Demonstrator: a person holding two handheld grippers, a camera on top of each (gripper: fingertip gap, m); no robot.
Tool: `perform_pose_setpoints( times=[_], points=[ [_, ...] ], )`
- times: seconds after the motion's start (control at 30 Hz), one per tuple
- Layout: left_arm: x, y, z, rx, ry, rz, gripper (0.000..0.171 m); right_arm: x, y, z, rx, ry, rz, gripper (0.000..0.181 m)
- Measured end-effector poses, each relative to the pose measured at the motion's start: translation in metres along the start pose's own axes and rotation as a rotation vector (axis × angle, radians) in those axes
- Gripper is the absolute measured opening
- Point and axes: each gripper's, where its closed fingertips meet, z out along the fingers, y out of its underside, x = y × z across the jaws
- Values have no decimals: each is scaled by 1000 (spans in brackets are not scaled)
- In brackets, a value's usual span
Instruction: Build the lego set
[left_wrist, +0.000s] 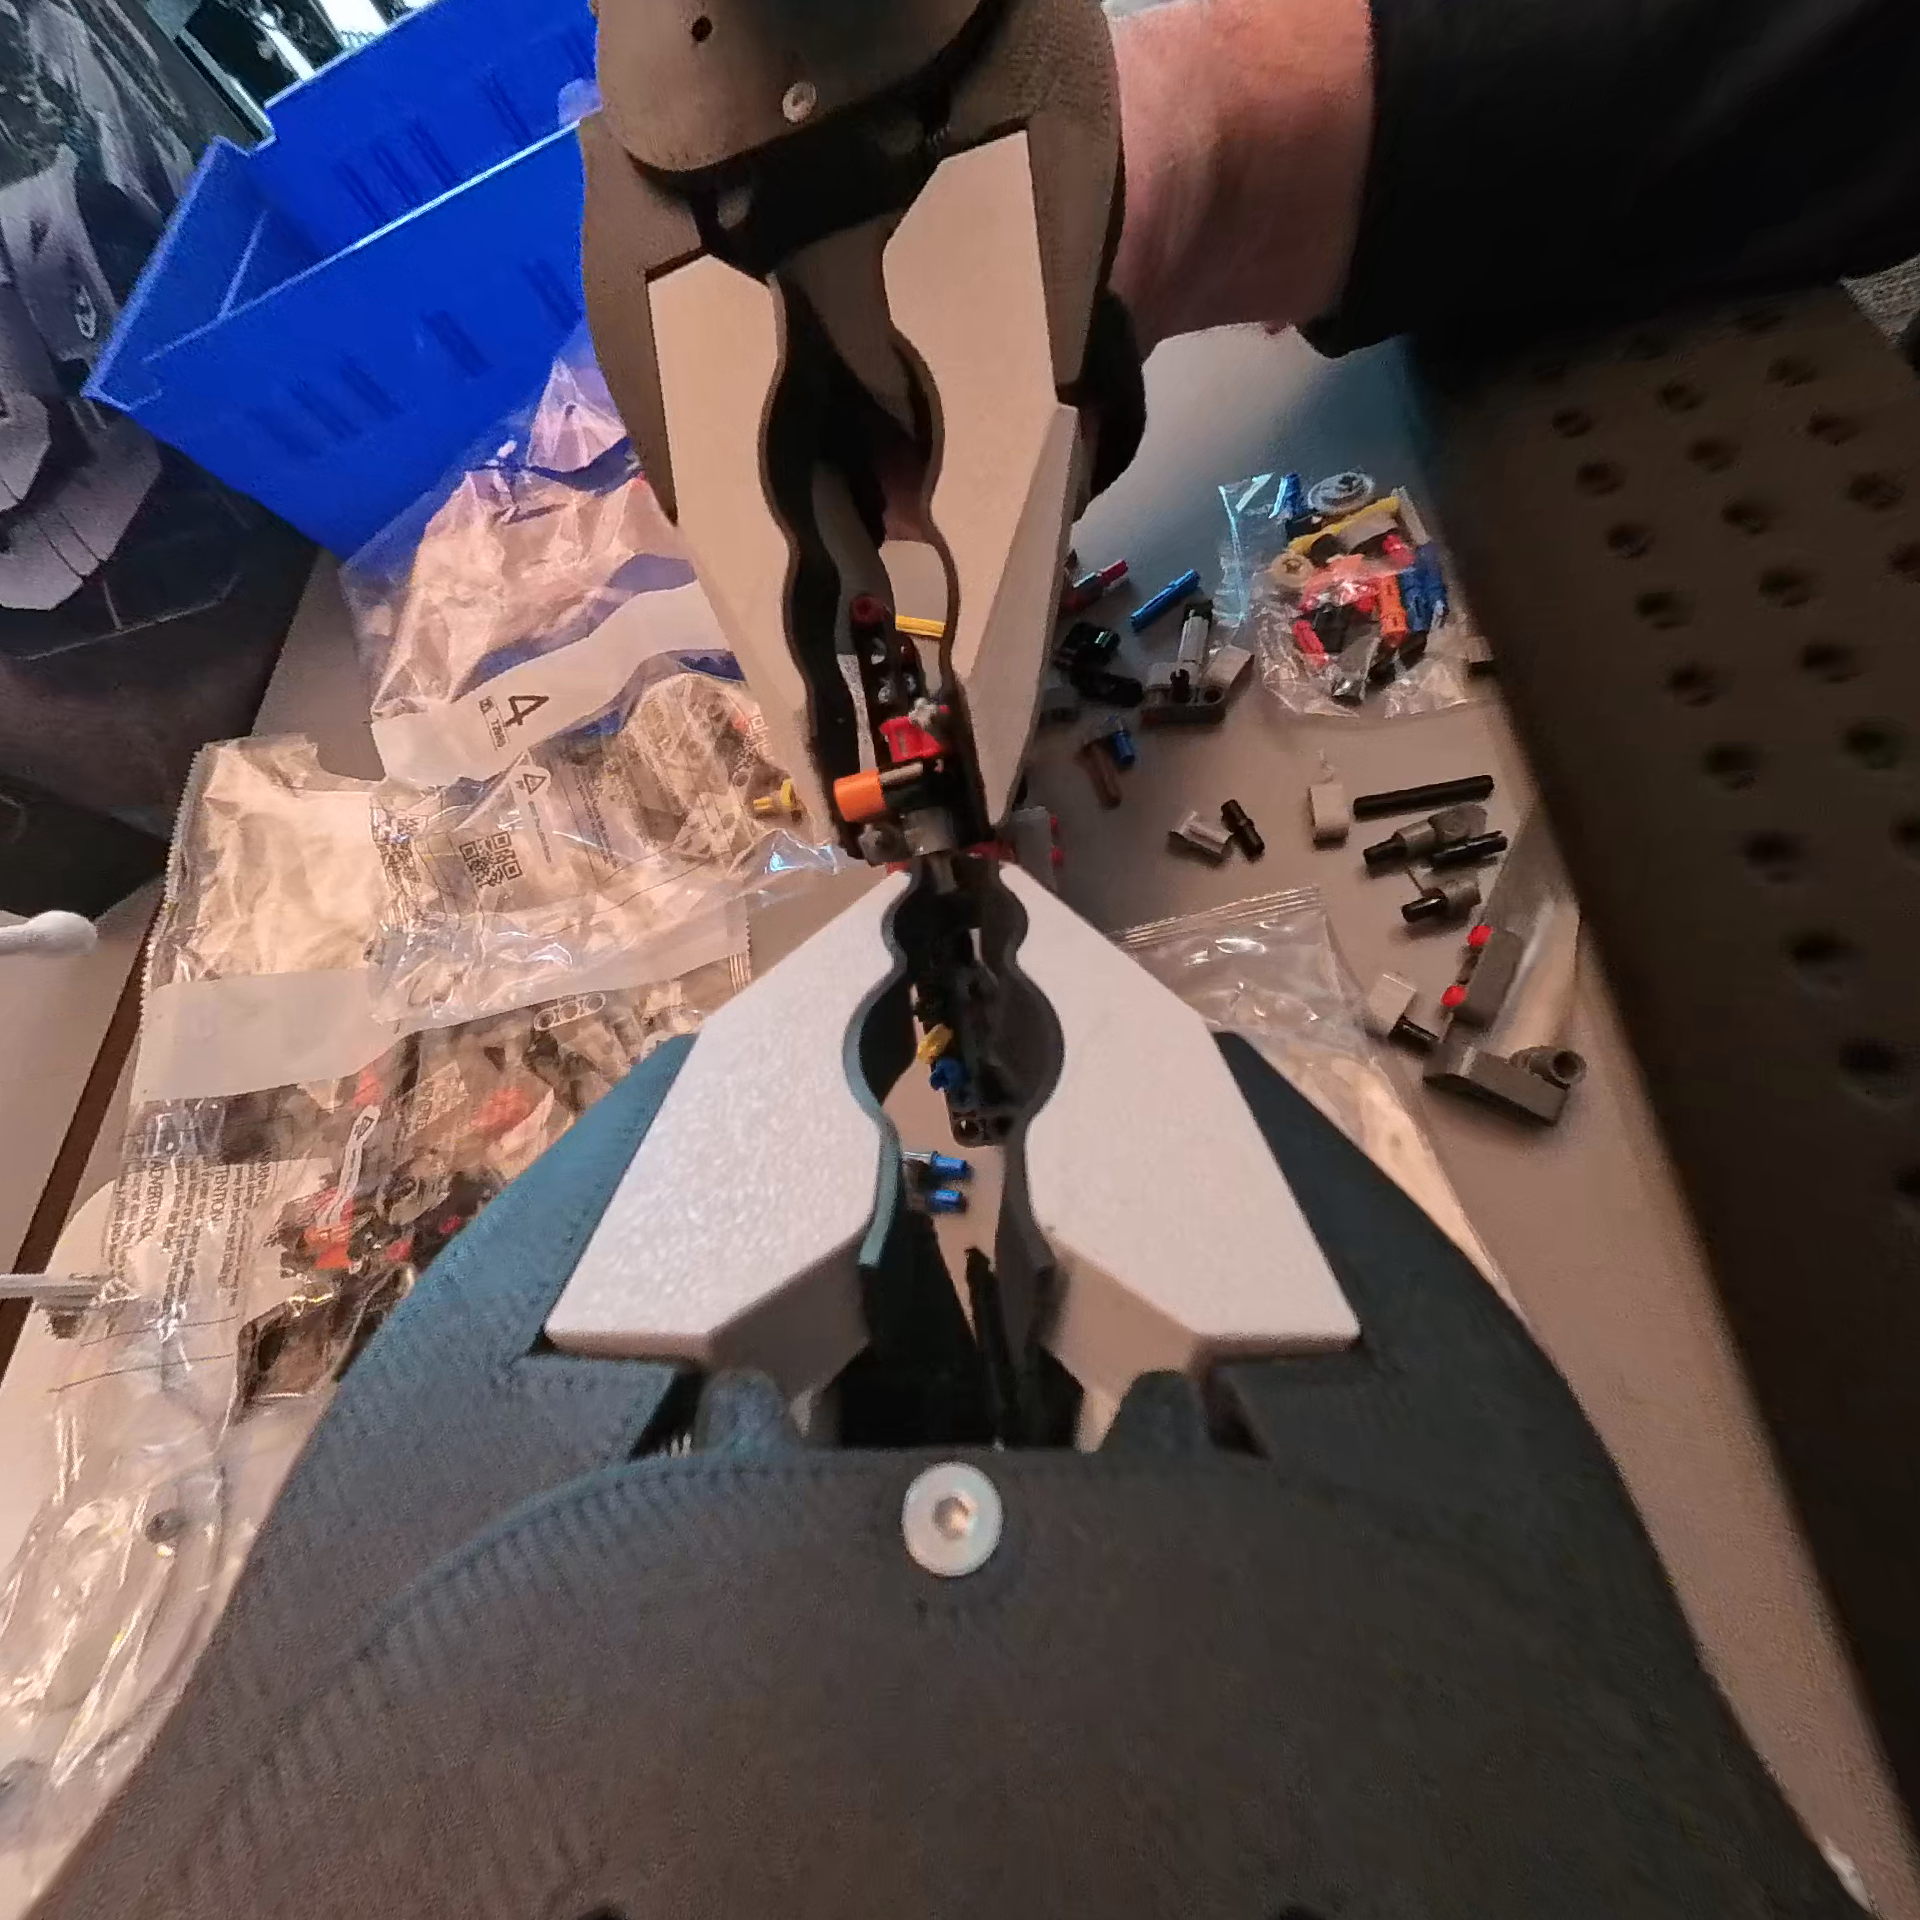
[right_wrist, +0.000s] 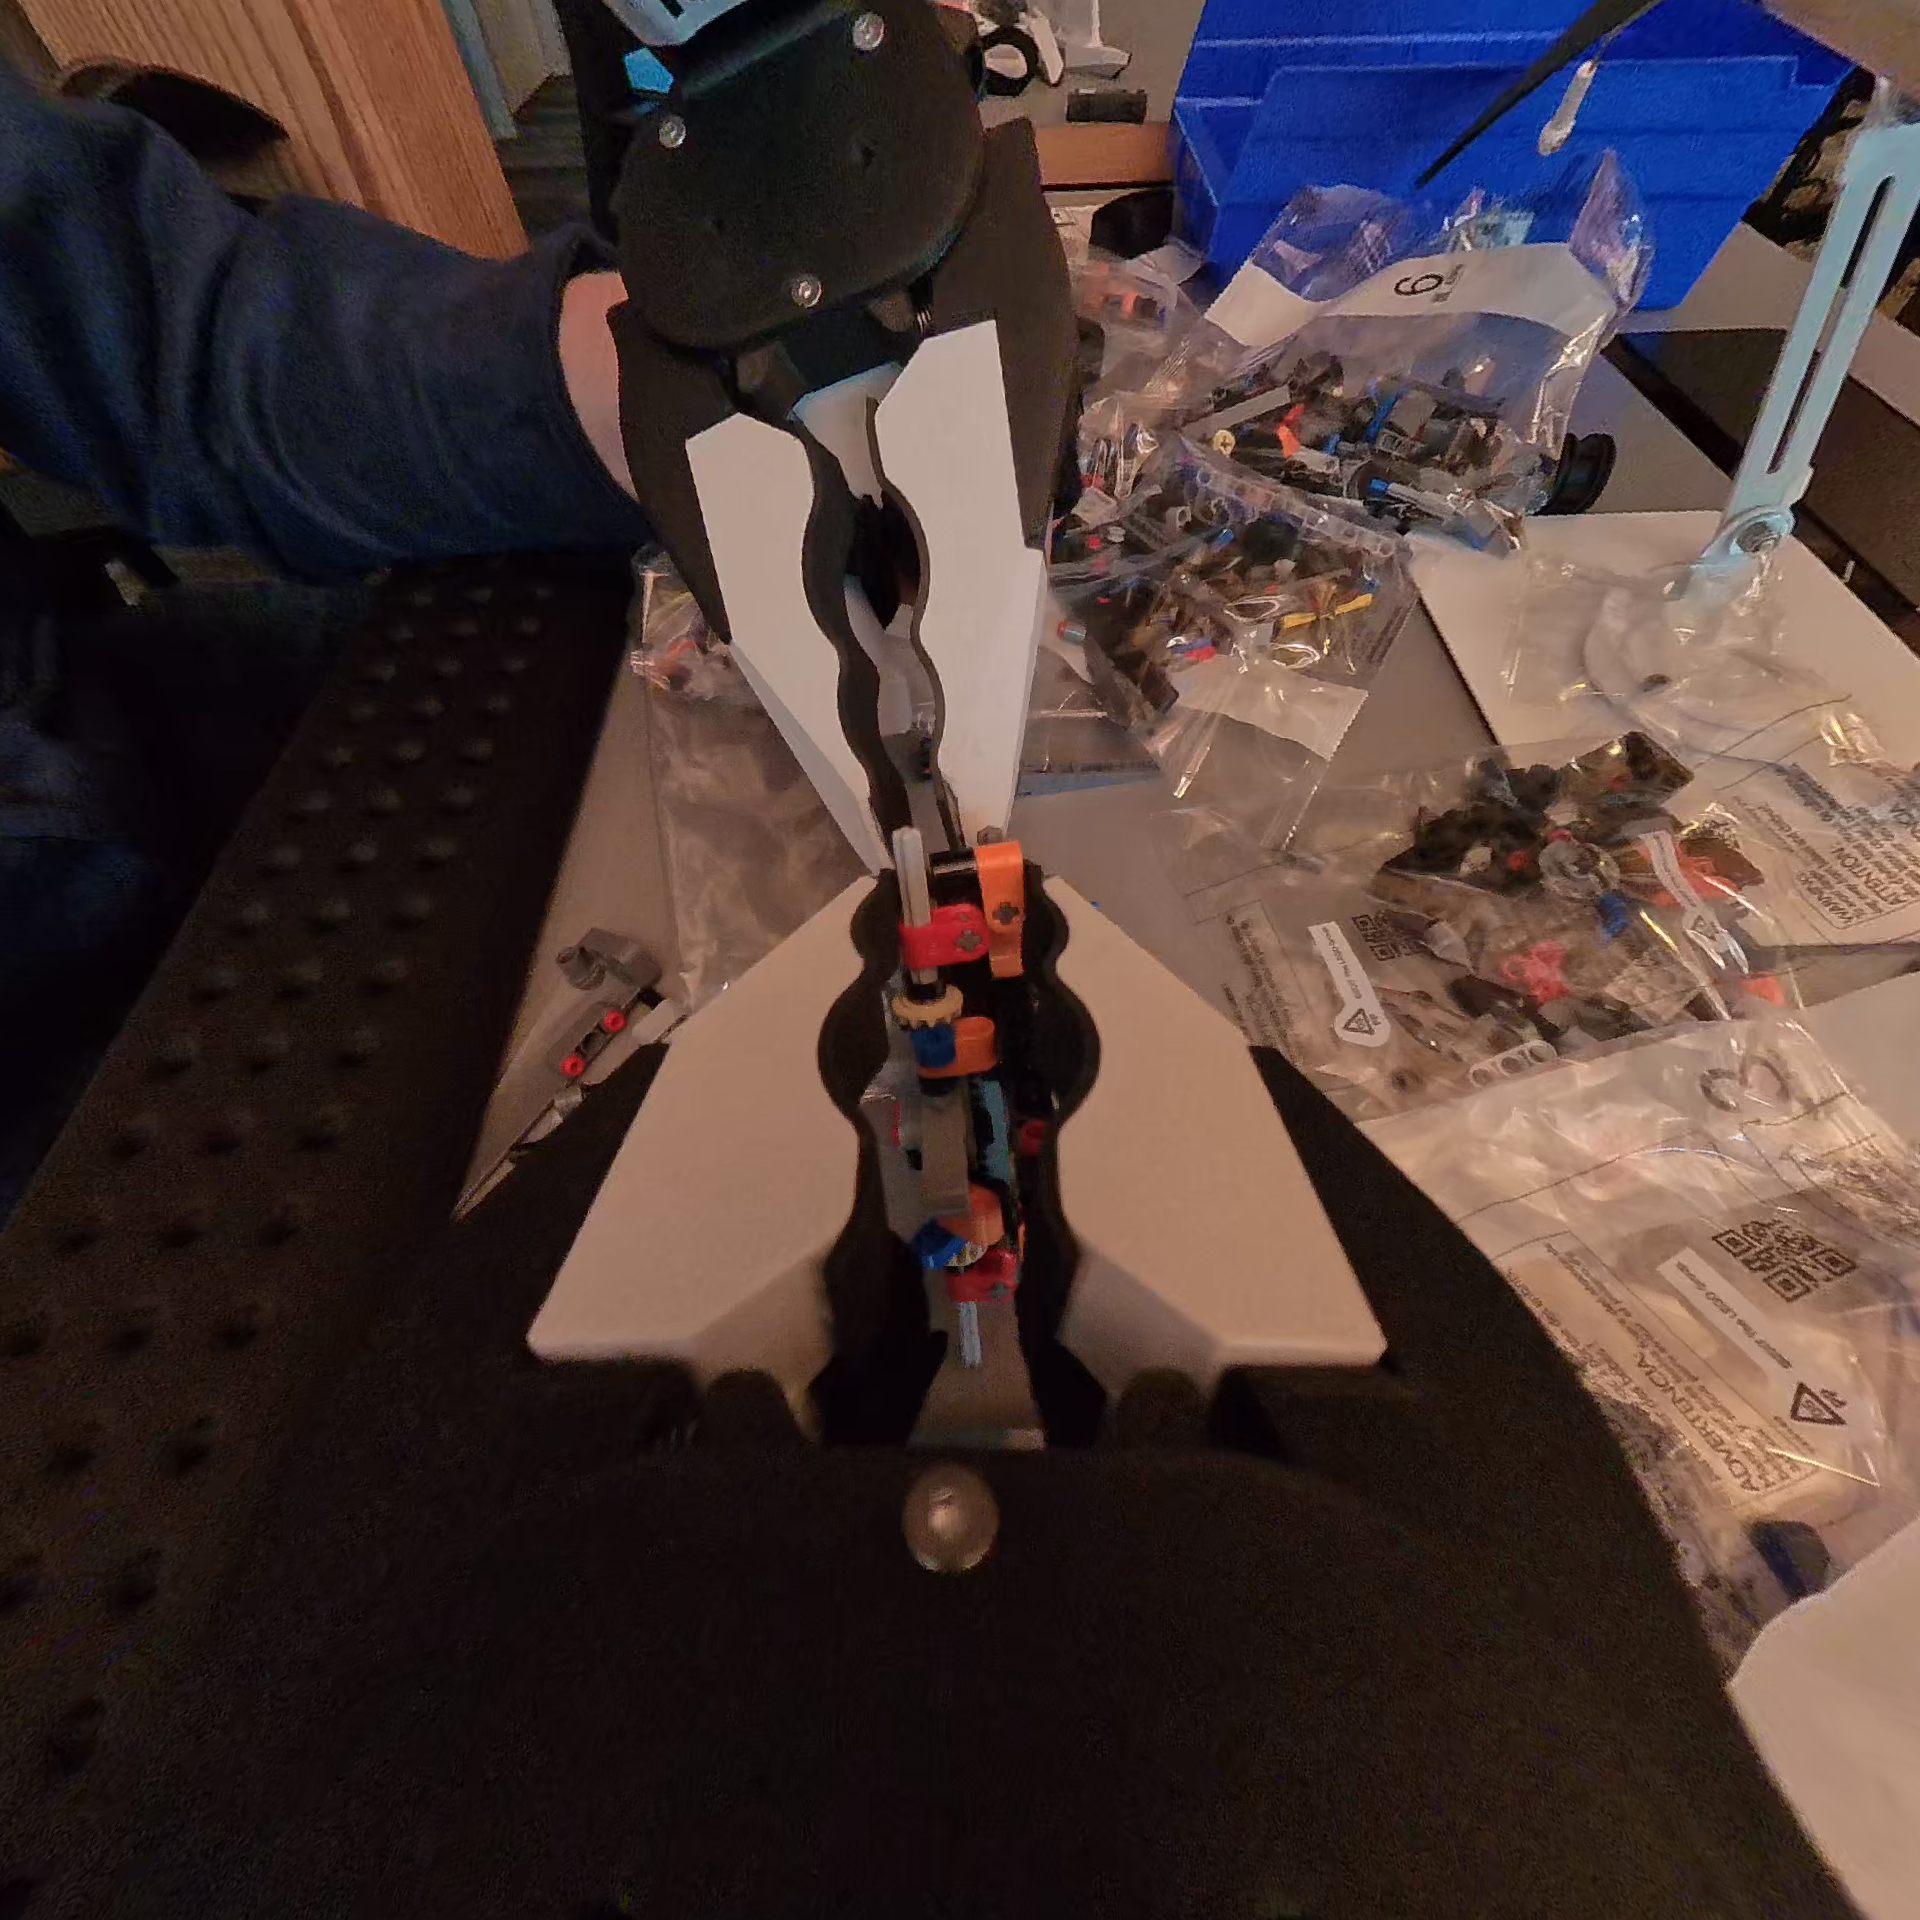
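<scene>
Two grippers meet tip to tip over a grey table (left_wrist: 1226, 416), both clamped on one Lego assembly (left_wrist: 914, 769). In the left wrist view, the left gripper (left_wrist: 951, 883) has its white fingers (left_wrist: 769, 1122) nearly together around the lower end of the assembly, a slim black beam with blue and yellow pins; the right gripper (left_wrist: 914, 821) comes down from above and grips the upper end, beside an orange pin. In the right wrist view, the right gripper (right_wrist: 961, 883) holds the assembly (right_wrist: 961, 1039) lengthwise between its fingers (right_wrist: 727, 1174), showing red, orange and blue parts and a white axle; the left gripper (right_wrist: 935, 821) grips the far end. Loose parts (left_wrist: 1423, 831) lie on the table to the right. Clear parts bags (right_wrist: 1299, 499) lie near a blue bin (left_wrist: 343, 343). A perforated black mat (right_wrist: 312, 831) borders the table.
</scene>
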Motion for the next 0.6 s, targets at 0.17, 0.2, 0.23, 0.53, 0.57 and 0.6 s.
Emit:
perform_pose_setpoints(
  times=[0.17, 0.2, 0.23, 0.53, 0.57, 0.6],
  points=[
    [2, 0, -1, 18, 28, -26, 7, -2, 0, 0, -3, -13, -3, 21],
    [2, 0, -1, 25, 36, -33, 7, -3, 0, 0, -7, -13, -7, 21],
    [3, 0, -1, 28, 41, -36, 6, -4, 1, 0, -10, -14, -10, 21],
    [9, -2, -5, -9, 22, 41, 3, -12, 1, -2, -5, -72, -11, 20],
    [10, -2, -5, -12, 19, 46, 3, -12, 1, -2, -1, -78, -9, 20],
    [10, -2, -5, -20, 14, 58, 3, -13, 1, -2, 0, -84, -5, 20]
  ],
)
